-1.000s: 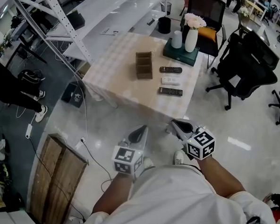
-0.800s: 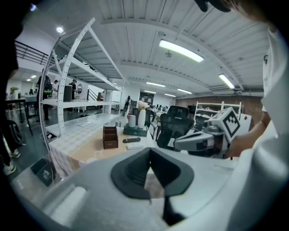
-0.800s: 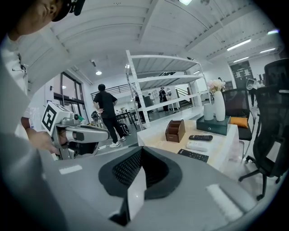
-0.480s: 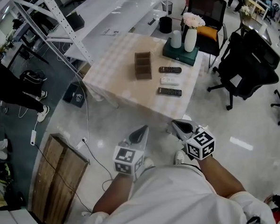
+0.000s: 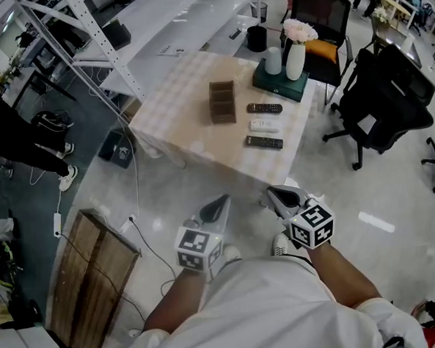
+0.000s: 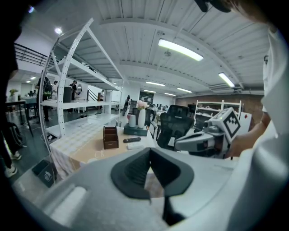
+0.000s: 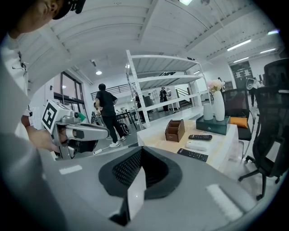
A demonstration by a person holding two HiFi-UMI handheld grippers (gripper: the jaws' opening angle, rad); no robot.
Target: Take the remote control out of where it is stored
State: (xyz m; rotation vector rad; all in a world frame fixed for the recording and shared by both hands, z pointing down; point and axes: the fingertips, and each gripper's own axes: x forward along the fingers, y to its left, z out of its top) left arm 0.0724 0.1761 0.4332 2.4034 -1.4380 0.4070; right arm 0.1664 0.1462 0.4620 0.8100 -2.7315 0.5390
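Currently: remotes flat on worktop, both grippers closed and well short of them

Three remotes lie in a row on the worktop (image 5: 192, 127), just right of the brown holder (image 5: 223, 101): far black remote (image 5: 265, 108), white remote (image 5: 265, 125), near black remote (image 5: 265, 142). Whether the holder's slots contain another cannot be made out. All three long axes run crosswise to the line of approach. Left gripper (image 5: 219, 202) and right gripper (image 5: 274, 195) sit close to the body, well apart from the worktop, jaws pressed together on nothing. The remotes lie ahead, judged nearer the right gripper. The scene fits either remotes out of storage or one inside the holder.
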